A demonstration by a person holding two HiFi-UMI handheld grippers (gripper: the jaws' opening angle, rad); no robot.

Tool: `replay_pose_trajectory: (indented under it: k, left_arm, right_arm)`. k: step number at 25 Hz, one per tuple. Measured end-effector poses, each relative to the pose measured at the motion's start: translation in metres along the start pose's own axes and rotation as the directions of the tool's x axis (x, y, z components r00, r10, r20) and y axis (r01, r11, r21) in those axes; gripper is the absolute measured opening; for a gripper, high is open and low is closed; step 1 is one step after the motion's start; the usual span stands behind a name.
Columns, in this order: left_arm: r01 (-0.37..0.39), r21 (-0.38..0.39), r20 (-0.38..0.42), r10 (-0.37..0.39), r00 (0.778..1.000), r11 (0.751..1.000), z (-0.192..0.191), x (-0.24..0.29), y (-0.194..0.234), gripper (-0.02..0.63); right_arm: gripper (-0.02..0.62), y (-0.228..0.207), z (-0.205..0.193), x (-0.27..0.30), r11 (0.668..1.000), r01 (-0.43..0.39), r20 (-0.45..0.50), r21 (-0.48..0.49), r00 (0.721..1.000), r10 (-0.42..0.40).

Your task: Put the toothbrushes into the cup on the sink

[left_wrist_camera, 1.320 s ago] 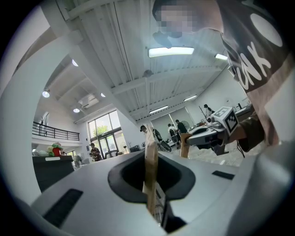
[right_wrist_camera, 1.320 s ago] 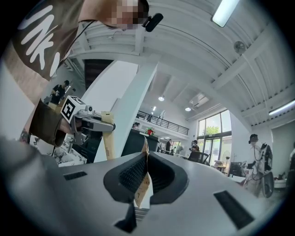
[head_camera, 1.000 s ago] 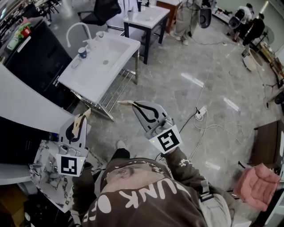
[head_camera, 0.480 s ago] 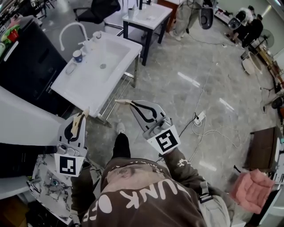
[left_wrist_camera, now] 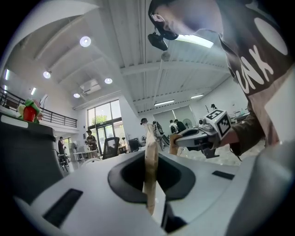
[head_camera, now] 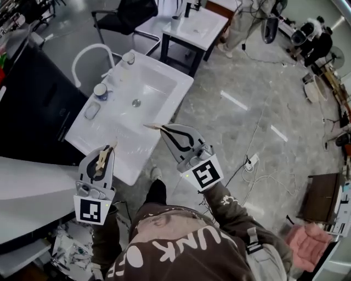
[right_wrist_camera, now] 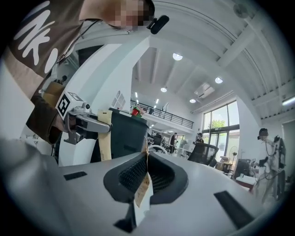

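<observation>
A white sink (head_camera: 156,82) stands ahead of me, with a small blue-and-white cup (head_camera: 100,90) on its left rim near the arched tap (head_camera: 88,55). My left gripper (head_camera: 107,149) is shut on a beige toothbrush (head_camera: 102,158), whose handle rises upright between the jaws (left_wrist_camera: 150,166). It hovers over the sink's near edge. My right gripper (head_camera: 163,128) is shut on a second beige toothbrush (head_camera: 151,126) that points left over the basin. That toothbrush also shows between the jaws in the right gripper view (right_wrist_camera: 142,184). Each gripper sees the other beside it.
A soap dish (head_camera: 91,111) lies on the sink rim below the cup, and the drain (head_camera: 136,102) is mid-basin. A dark counter (head_camera: 33,104) runs along the left. Behind the sink stand a small table (head_camera: 197,24) and a black chair (head_camera: 129,12). Cables and a power strip (head_camera: 251,162) lie on the floor at right.
The sink has come closer and more central in the head view. Both grippers, still shut on their toothbrushes, have gone from over the floor to over the sink's near edge.
</observation>
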State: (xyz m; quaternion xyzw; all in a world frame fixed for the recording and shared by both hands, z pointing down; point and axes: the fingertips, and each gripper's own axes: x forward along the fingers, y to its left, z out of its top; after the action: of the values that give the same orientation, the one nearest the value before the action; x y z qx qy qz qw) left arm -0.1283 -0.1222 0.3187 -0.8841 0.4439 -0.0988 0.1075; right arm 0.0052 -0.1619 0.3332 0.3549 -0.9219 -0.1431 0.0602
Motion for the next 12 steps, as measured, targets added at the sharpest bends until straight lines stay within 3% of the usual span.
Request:
replay_pose_trajectory:
  k: [12]
  left_arm:
    - [0.007,-0.057,-0.029,-0.009,1.0,0.998,-0.044,0.072,0.075,0.028]
  right_arm:
    - [0.014,-0.104,-0.039,0.176,0.996,0.011,0.006,-0.092,1.0,-0.01]
